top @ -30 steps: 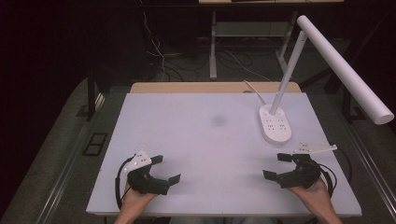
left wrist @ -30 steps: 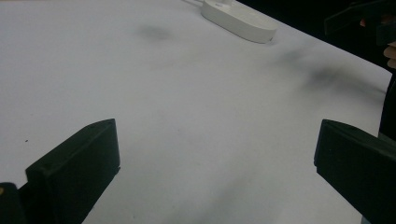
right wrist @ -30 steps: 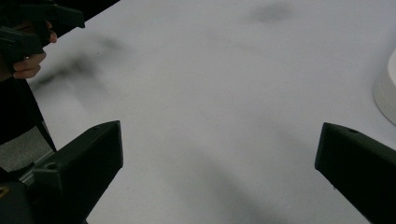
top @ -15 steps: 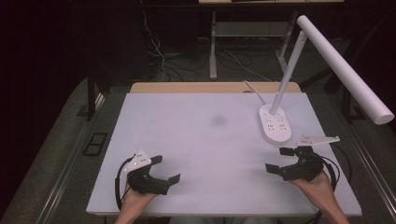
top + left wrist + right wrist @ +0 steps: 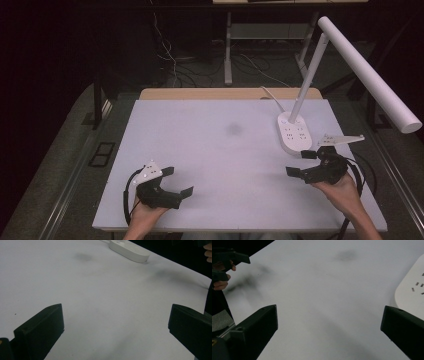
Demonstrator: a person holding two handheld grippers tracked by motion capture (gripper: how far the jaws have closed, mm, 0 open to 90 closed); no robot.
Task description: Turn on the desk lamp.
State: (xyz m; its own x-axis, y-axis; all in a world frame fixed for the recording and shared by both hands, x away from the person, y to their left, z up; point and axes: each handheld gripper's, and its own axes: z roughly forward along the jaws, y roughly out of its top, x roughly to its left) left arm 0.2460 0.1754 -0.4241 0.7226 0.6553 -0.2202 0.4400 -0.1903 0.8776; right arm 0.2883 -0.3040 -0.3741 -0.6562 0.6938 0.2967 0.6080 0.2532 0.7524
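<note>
My left gripper (image 5: 177, 181) rests near the front left of the white table (image 5: 215, 150), held by a hand. It is open, with nothing between its jaws. In the left gripper view its two black fingers (image 5: 40, 330) stand wide apart over bare table. My right gripper (image 5: 300, 163) is at the front right, just in front of the lamp base, and it too is open and holds nothing. Its fingers (image 5: 404, 330) frame bare table in the right gripper view.
A white desk lamp rises from a flat white base with sockets (image 5: 294, 132), and its long tube head (image 5: 370, 75) reaches out over the right edge. The base (image 5: 412, 295) lies close to the right jaw. A faint dark smudge (image 5: 233, 128) marks the table's middle.
The right gripper has moved away from the person, toward the lamp base. The left gripper has stayed where it was.
</note>
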